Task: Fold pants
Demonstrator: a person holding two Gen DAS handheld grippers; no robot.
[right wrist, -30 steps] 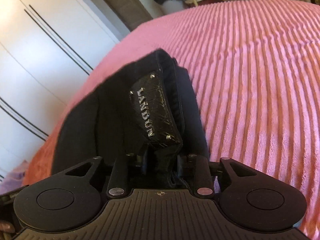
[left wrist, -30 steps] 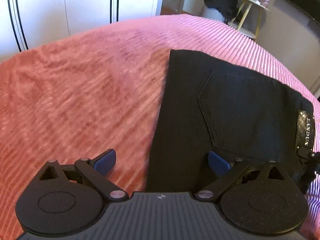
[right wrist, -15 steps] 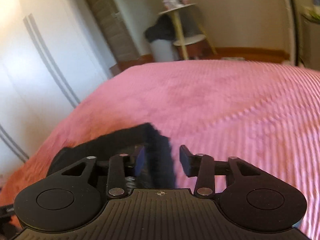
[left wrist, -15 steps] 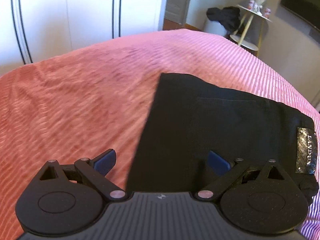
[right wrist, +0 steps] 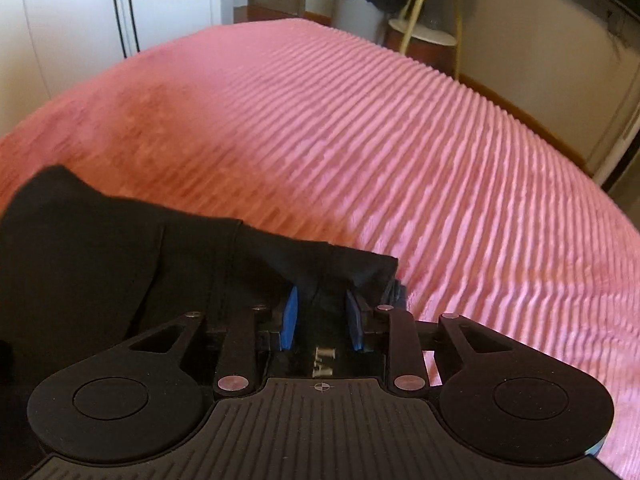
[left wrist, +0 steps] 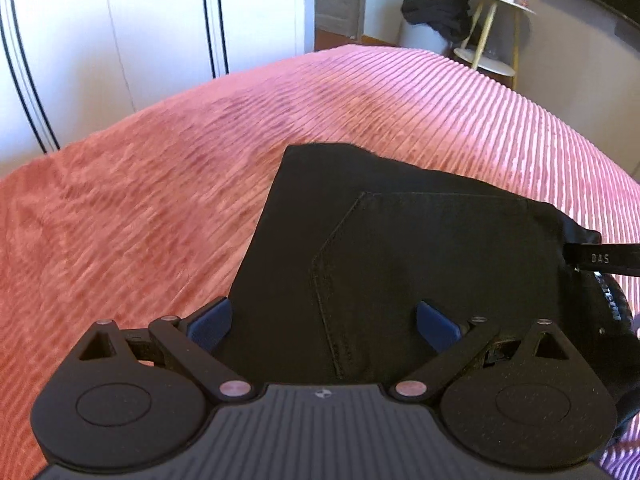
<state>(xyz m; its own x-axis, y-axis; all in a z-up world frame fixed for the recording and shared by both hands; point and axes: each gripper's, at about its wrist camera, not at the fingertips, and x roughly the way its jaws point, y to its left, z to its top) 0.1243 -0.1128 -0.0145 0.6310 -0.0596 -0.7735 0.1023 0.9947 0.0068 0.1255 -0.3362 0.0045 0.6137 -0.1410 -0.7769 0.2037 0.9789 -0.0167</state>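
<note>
Pants [left wrist: 400, 248] lie folded on the bed [left wrist: 140, 208]; right hand-held gripper [right wrist: 322, 316] is closing on the waistband (to drag it), left hand-held gripper [left wrist: 322, 322] spread wide, empty.

left tongs [left wrist: 322, 318] black, ribbed | pads [left wrist: 436, 322] blue | pivot screws silver

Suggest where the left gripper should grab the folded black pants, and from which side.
Probably the near-left folded edge of the pants, approached from the bedspread side. That edge runs straight and lies flat, and the open left gripper already straddles it. The right gripper is closing on the waistband end.
</note>
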